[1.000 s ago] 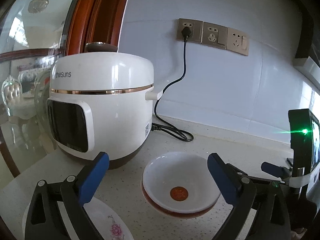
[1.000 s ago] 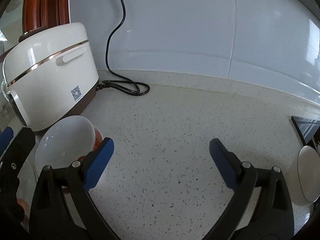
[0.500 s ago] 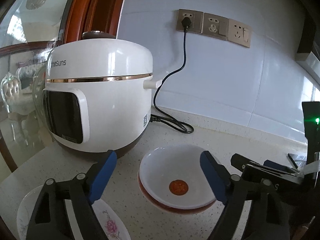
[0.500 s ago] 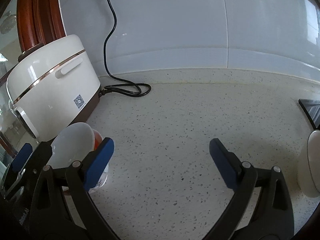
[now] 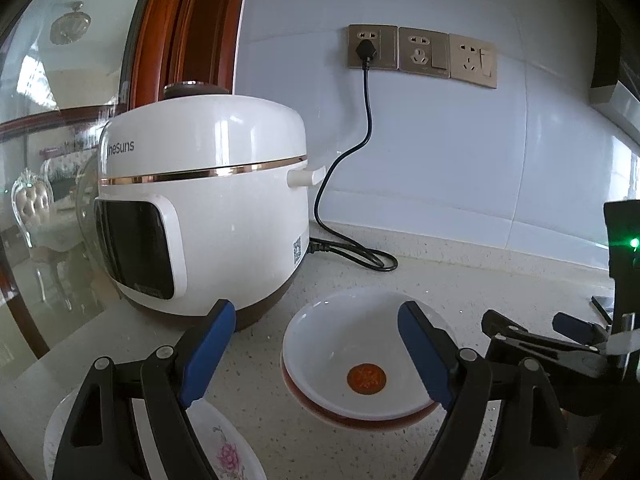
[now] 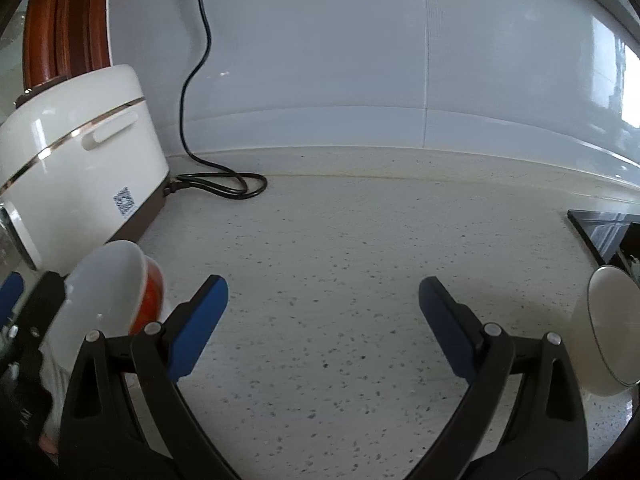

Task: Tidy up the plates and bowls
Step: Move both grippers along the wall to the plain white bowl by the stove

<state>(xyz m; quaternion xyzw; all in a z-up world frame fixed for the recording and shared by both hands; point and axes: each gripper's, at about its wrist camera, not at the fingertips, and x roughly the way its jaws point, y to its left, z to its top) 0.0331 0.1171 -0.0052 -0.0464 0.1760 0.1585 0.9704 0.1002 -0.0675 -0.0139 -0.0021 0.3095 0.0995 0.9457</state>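
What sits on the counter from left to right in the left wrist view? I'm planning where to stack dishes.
Flowered plate → rice cooker → black cord → bowl → right gripper.

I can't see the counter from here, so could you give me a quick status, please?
Left gripper open, empty. Right gripper open, empty. Red-bottomed bowl on counter, ungrasped. Nothing blocking.
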